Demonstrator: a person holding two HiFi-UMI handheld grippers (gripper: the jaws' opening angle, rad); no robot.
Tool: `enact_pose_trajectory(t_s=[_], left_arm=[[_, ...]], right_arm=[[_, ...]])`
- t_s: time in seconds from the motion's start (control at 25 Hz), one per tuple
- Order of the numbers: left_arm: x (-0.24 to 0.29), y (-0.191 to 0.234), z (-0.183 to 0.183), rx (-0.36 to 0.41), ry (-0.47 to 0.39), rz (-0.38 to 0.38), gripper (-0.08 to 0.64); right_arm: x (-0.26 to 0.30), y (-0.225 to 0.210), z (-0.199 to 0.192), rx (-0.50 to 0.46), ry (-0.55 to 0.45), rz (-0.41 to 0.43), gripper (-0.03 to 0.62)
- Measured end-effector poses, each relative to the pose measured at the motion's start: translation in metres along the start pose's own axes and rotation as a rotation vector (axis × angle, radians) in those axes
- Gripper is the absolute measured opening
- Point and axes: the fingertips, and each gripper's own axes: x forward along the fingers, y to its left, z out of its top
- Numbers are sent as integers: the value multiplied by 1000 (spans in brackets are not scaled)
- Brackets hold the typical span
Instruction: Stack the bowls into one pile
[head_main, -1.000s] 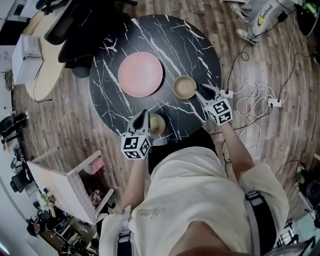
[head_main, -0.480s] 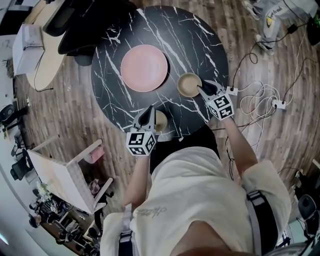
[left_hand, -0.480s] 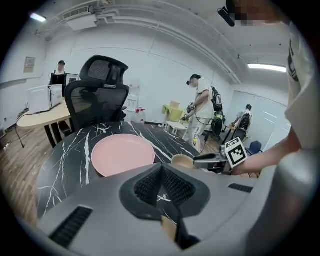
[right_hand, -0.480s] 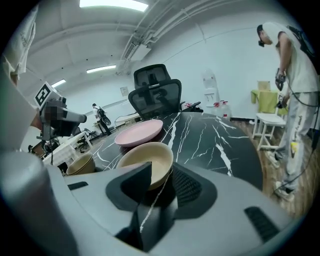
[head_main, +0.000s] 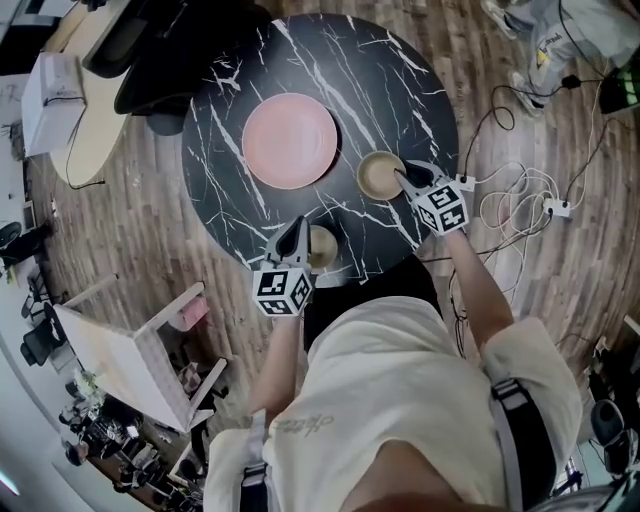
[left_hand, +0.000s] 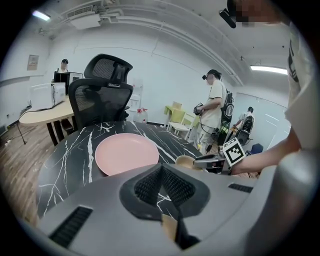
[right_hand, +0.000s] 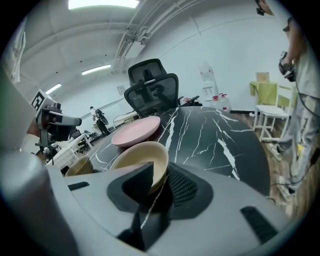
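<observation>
A larger beige bowl (head_main: 378, 175) (right_hand: 140, 157) (left_hand: 184, 161) stands on the black marble table (head_main: 410, 100), right of a pink plate (head_main: 290, 140). My right gripper (head_main: 405, 180) (right_hand: 160, 182) straddles the bowl's near rim, one jaw inside and one outside. Its jaws have just been closing, and I see no pad pressing on the rim. A smaller beige bowl (head_main: 322, 245) (right_hand: 77, 167) sits by the table's front edge. My left gripper (head_main: 297, 228) (left_hand: 162, 172) hovers shut at its left side. A bit of that bowl (left_hand: 169, 229) shows below the shut jaws.
A black office chair (head_main: 170, 50) stands behind the table. Cables and a power strip (head_main: 520, 200) lie on the wooden floor to the right. A white frame (head_main: 140, 360) stands at the lower left. A person (left_hand: 215, 110) stands in the room beyond the table.
My right gripper has sunk a little onto the larger bowl's rim and its jaws have narrowed. My left gripper has stayed by the smaller bowl.
</observation>
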Motion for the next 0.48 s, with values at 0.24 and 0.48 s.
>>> enact_pose_trajectory(t_s=[0.24,0.48], left_arm=[[0,7,0,-24,-9,14,18],[-4,12,5,-35,-26,34,18]], right_arm=[[6,-5,5,7,16,-15,29],[8,-4,9,-9,37,3,23]])
